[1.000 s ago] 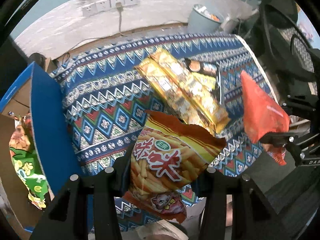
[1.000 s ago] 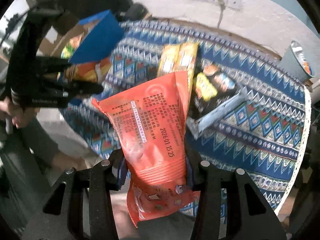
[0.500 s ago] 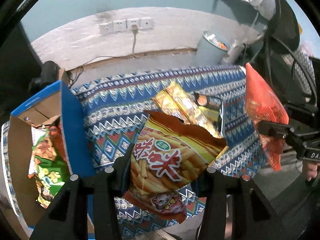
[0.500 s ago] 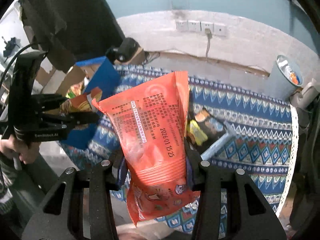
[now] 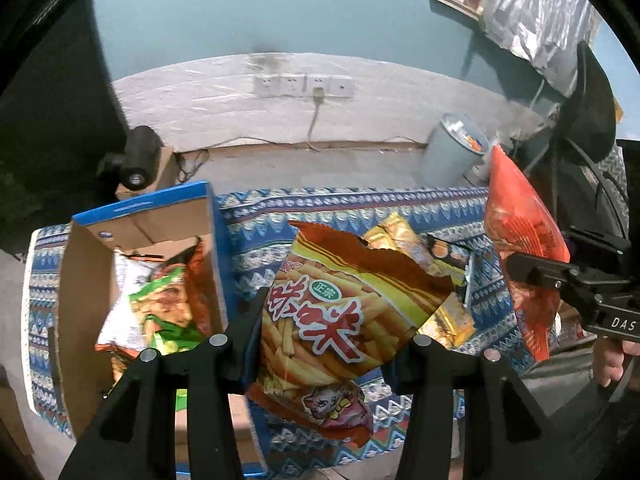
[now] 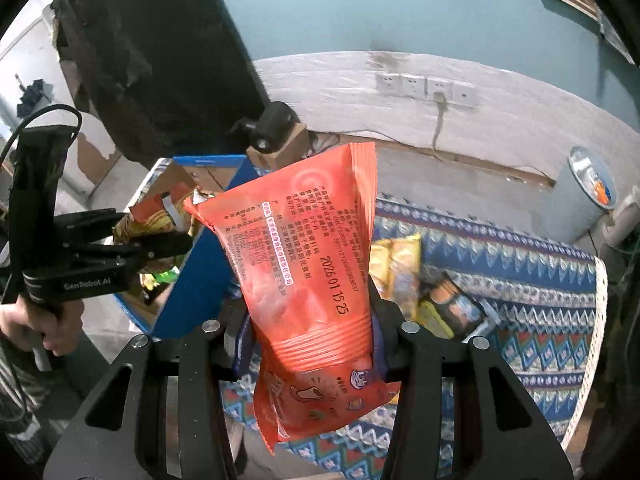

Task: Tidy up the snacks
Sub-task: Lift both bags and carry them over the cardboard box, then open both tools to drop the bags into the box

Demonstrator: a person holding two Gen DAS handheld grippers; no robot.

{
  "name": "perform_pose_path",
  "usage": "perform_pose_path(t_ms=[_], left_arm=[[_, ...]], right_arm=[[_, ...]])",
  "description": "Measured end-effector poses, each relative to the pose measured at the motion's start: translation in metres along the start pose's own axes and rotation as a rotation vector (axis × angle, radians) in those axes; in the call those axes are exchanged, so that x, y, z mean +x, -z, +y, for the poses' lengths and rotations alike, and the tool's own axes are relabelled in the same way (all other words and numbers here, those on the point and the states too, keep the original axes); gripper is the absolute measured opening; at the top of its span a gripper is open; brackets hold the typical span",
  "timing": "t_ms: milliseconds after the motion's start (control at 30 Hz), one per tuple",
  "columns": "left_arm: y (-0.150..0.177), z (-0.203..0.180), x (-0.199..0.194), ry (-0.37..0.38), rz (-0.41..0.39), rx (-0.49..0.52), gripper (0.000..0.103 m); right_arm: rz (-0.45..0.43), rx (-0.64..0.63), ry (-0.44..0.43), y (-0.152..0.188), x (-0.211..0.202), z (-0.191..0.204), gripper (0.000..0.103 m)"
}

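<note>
Both grippers have lifted and pulled back since a second ago: wall and sockets now fill the upper view, and the cardboard box [image 5: 140,280] has swung from the left edge to sit just left of the left gripper [image 5: 320,344].

Step in hand, as I read it: carry phase, two bags in the air, heading for the box.

- Left gripper: fingers closed on the fries bag [image 5: 344,312], pinched at its lower half between both pads; top of the bag fans out above, bottom corner hangs below. Bag is off the desk [image 5: 256,216], just right of the box's blue wall.
- Right gripper [image 6: 308,344]: fingers closed on the orange bag [image 6: 308,264], gripped low, bag upright with date print facing the camera. It's further from the box, out over the desk's right side.
- Box already holds a green bag [image 5: 160,312] and other packets, so room is limited.
- Yellow packets [image 6: 396,264] and a dark packet [image 6: 452,304] remain on the desk.

Next move likely needs: left over the box opening, tilt down, release, clear out; right follows. Risk: both converging on the opening at once.
</note>
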State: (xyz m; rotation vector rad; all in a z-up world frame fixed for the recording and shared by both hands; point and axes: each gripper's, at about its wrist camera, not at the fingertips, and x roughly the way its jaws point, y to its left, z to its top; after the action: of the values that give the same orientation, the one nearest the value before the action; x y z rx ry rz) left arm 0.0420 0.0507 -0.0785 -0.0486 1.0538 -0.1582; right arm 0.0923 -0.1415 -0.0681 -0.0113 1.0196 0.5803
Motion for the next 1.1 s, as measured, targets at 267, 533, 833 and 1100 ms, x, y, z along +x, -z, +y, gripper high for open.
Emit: perform_pose_path(t_ms=[267, 533, 833, 1100], left_arm=[[0.009, 0.04, -0.012, -0.049, -0.029, -0.049, 0.048], [0.02, 0.08, -0.02, -0.085, -0.043, -0.11, 0.048], [0.035, 0.128, -0.027, -0.126, -0.05, -0.18, 0.048], [0.048, 0.171, -0.021, -0.179, -0.028, -0.245, 0.048]], right_arm=[[0.013, -0.055, -0.026, -0.021, 0.021, 0.037, 0.046], [0.032, -0.114, -0.058, -0.042, 0.048, 0.084, 0.046], [0.074, -0.149, -0.104, -0.061, 0.086, 0.132, 0.046], [0.117, -0.177, -0.134, -0.075, 0.119, 0.175, 0.046]])
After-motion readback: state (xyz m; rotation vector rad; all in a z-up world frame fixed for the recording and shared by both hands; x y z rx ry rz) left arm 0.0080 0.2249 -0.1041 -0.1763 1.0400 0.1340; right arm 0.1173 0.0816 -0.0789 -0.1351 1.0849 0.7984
